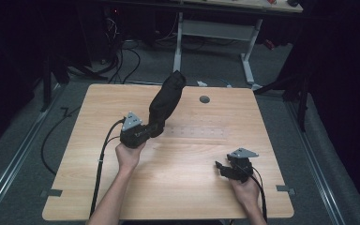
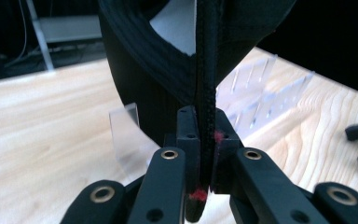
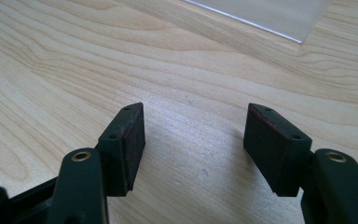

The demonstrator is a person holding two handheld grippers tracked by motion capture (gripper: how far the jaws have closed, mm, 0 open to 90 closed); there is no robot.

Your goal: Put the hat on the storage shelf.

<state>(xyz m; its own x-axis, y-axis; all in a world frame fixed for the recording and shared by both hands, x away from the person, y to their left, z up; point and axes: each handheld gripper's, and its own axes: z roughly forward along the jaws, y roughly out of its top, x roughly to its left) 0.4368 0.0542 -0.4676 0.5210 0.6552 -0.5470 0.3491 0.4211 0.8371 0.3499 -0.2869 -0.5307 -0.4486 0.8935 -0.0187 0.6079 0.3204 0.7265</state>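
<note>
While the wooden tabletop [image 1: 178, 164] spreads pale under both hands, a black fabric bag [image 1: 166, 103] stands lifted above its middle, tilting up and away from the left gripper [image 1: 155, 127], whose jaws are clamped narrow on the bag's edge. Just beside it lies a clear plastic rack [image 2: 261, 88]. Near the right edge, the right gripper [image 1: 221, 168] hovers low, jaws wide apart, holding nothing.

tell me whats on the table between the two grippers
Bare wood. In the high view the stretch of table between the left gripper, shut on the black sock, and the open right gripper holds nothing.
</note>
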